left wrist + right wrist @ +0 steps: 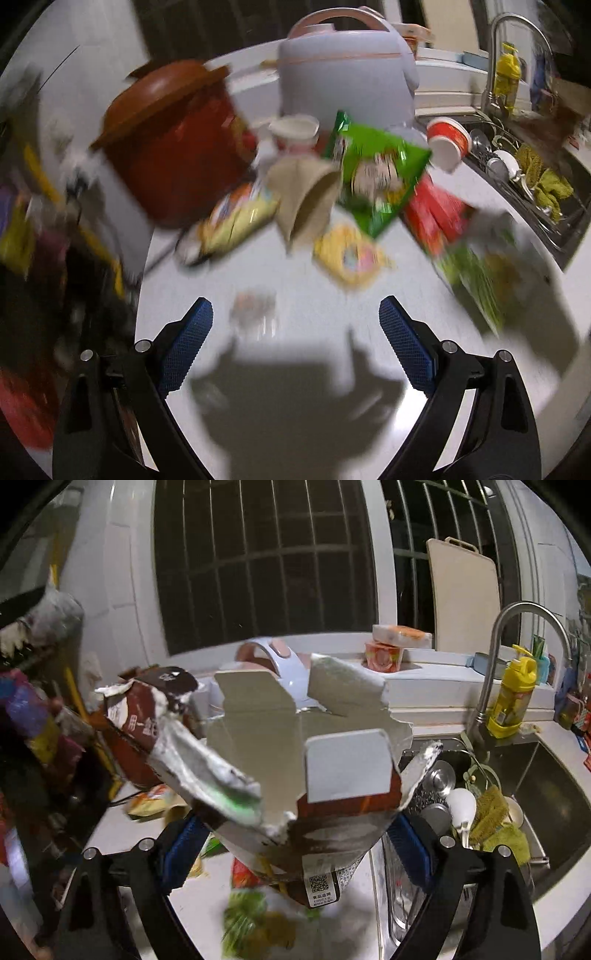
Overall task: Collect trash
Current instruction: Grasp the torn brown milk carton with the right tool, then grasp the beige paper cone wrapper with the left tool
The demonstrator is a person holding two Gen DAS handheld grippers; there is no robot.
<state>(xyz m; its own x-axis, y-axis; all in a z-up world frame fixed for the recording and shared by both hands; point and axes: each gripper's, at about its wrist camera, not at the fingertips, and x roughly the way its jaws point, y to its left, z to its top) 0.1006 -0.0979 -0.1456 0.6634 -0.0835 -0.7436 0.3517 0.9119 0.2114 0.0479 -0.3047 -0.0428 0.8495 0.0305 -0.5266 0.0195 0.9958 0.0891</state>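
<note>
1. Motion blur smears the wrappers [373, 177] heaped on the white counter [314, 317].
2. Left gripper [295, 321] hangs spread, empty.
3. Right gripper [295, 842] clamps a torn, foil-lined carton [295, 768], hiding the counter behind.

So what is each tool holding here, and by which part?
The right tool grips a torn carton by its lower body, near the QR label. The left tool is open and holds nothing.

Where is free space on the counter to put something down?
Bare counter lies between the open left gripper and the yellow packet. Farther back it is crowded: green snack bag, brown paper cup, red pot. The sink is full of dishes.
</note>
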